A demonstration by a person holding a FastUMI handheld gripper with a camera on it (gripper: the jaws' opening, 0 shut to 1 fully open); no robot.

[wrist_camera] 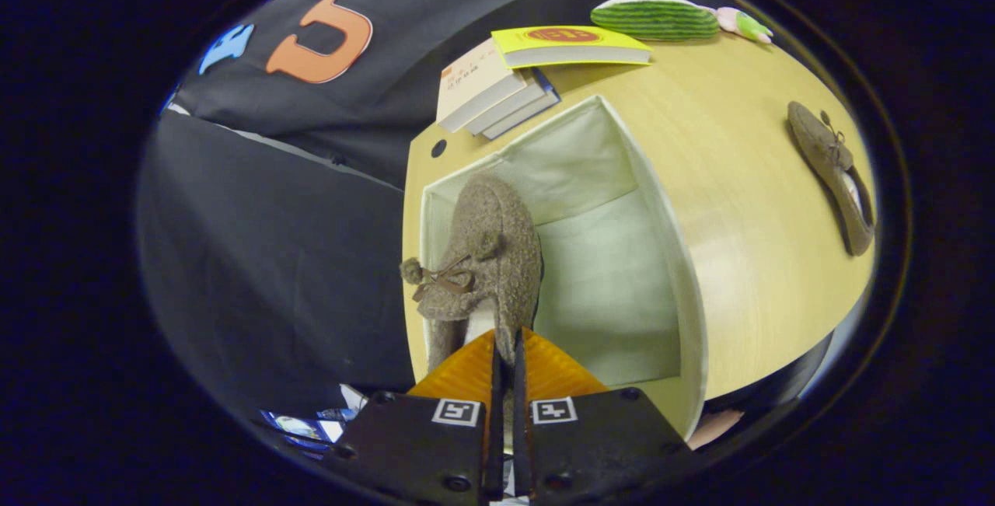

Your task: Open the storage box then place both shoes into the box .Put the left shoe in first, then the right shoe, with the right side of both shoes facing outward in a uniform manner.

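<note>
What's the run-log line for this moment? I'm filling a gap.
phase: first shoe going in | gripper: jaws shut on shoe | box: open | second shoe: on table

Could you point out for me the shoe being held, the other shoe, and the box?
Held shoe (486,257): gripper view, on its fuzzy upper; the fingers are shut on its heel edge.
Other shoe (830,168): gripper view, on its upper, lying on the table.
Box (614,273): gripper view, on its pale inner wall.
</note>
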